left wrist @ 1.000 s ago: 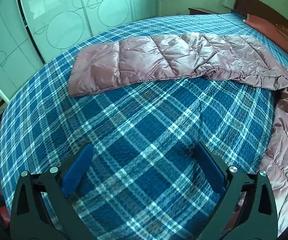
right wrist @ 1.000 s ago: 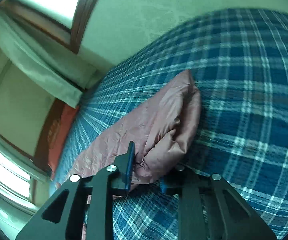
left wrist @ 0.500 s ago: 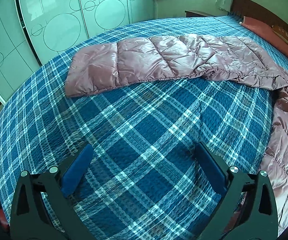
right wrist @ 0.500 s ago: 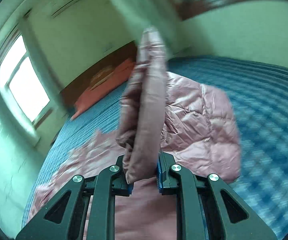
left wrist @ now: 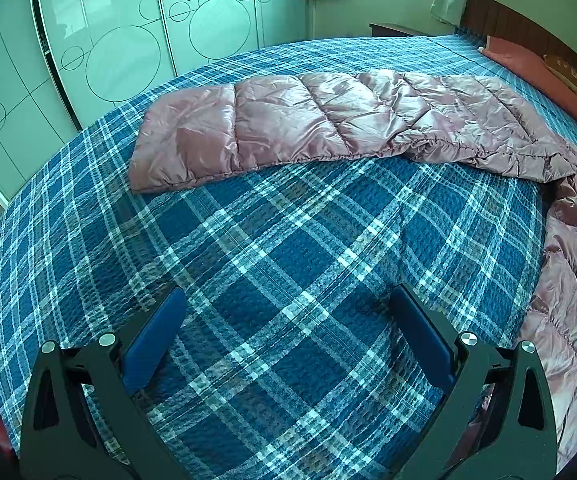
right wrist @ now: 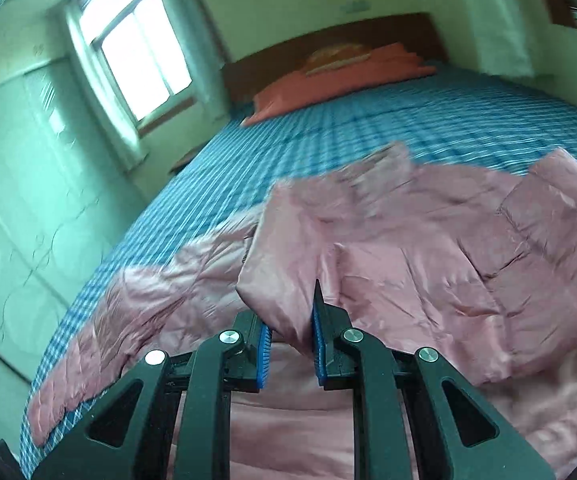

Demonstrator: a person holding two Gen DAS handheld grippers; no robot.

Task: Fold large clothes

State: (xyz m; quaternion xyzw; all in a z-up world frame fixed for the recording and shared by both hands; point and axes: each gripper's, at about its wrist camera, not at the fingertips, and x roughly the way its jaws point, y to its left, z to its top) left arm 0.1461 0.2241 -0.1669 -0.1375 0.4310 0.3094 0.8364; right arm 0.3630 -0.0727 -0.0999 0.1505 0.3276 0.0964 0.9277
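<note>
A pink quilted down jacket (right wrist: 428, 248) lies spread on a blue plaid bedspread (left wrist: 288, 248). In the right wrist view my right gripper (right wrist: 290, 344) is shut on a sleeve cuff (right wrist: 284, 280) of the jacket, holding it over the jacket's body. In the left wrist view the other sleeve (left wrist: 288, 128) stretches flat across the bed toward the left, and the jacket's body (left wrist: 568, 300) shows at the right edge. My left gripper (left wrist: 288, 336) hovers over bare bedspread, open, with nothing between its blue pads.
A red pillow (right wrist: 340, 80) lies against the wooden headboard (right wrist: 328, 40) at the far end of the bed. Pale green wardrobe doors (left wrist: 128, 40) stand past the bed's left side. A window with curtains (right wrist: 140, 60) is in the corner.
My right gripper has swept sideways across the bed with the sleeve cuff, rolling as it went, and now holds it over the jacket's body. The left gripper has stayed in place.
</note>
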